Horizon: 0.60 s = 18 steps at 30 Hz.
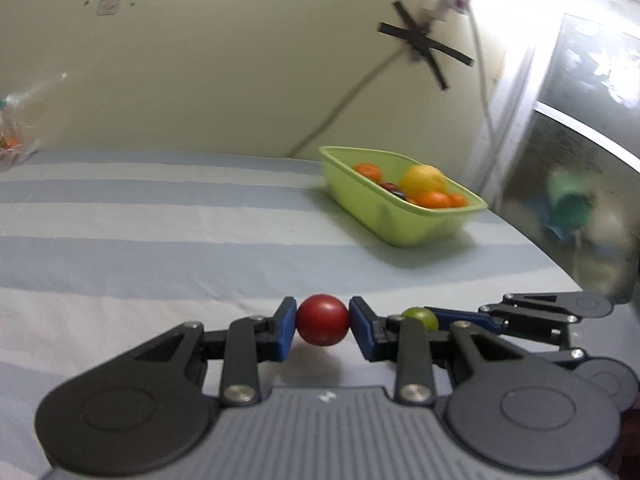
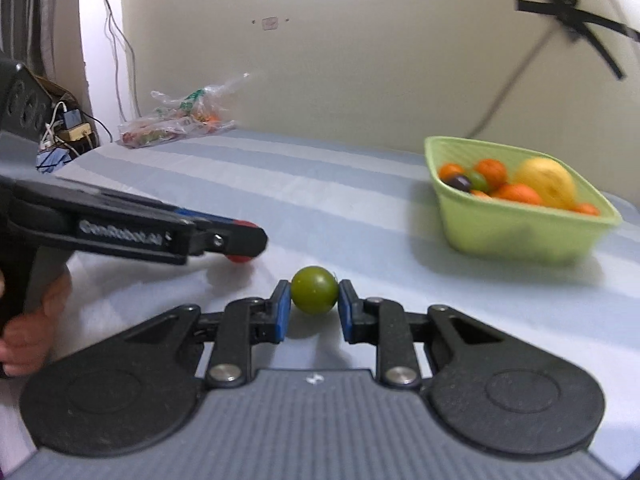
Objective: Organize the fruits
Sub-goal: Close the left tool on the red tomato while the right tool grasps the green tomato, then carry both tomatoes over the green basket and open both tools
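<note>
Both fingers pinching fruit low over the striped bed: left gripper [image 1: 322, 326] clamps red ball [image 1: 322, 325], right gripper [image 2: 311, 303] clamps green ball [image 2: 314, 290]; green basket [image 2: 520, 228] lies ahead-right of both, right hand nearer.

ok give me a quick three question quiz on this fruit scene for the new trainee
1. True or false: the left gripper is shut on the red fruit.
2. Which fruit does the right gripper hold? A) an orange B) the green fruit C) the yellow fruit
3. Fill in: the green basket stands on the striped ____, to the right of both grippers.

Key
1. True; both pads press on it.
2. B; the oranges and the yellow fruit lie in the basket.
3. Cloth.
</note>
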### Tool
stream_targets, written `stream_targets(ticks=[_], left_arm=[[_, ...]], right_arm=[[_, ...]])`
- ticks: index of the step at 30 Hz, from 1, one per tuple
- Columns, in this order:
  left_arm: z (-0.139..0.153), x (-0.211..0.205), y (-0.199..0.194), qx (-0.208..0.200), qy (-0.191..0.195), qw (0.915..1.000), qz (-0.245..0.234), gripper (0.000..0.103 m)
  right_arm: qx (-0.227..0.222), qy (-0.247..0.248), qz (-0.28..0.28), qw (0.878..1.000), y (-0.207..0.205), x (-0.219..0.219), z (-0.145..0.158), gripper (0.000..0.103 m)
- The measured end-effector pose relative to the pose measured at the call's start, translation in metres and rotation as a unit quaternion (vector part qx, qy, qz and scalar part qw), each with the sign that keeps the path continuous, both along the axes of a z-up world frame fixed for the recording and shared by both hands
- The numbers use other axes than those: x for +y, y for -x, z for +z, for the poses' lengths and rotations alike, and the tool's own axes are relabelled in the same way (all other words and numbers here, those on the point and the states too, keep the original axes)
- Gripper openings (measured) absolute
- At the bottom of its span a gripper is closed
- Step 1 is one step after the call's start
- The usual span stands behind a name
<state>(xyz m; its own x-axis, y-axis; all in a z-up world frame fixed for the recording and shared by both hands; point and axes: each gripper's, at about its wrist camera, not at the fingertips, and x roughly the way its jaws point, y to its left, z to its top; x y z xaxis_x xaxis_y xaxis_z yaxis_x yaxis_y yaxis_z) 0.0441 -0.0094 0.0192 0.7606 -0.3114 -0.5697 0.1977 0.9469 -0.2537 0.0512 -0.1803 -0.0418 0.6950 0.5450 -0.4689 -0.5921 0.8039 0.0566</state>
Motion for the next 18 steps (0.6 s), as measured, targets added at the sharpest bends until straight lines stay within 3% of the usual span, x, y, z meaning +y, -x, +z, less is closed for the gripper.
stream_targets(ticks=[8,12,18], left_arm=[[-0.004,-0.034,0.017,0.004,-0.015,0.9987,-0.048,0.030],[-0.009,-0.039,0.016,0.008,-0.027,0.9985,-0.047,0.030],[-0.002,-0.042,0.005,0.015,-0.014,0.9987,-0.046,0.030]], right_arm=[[-0.006,-0.002,-0.031,0.999,0.010,-0.012,-0.002,0.028],[0.002,-0.009,-0.033,0.999,0.007,-0.018,-0.007,0.028],[0.006,-0.040,-0.032,0.999,0.011,-0.039,-0.006,0.028]])
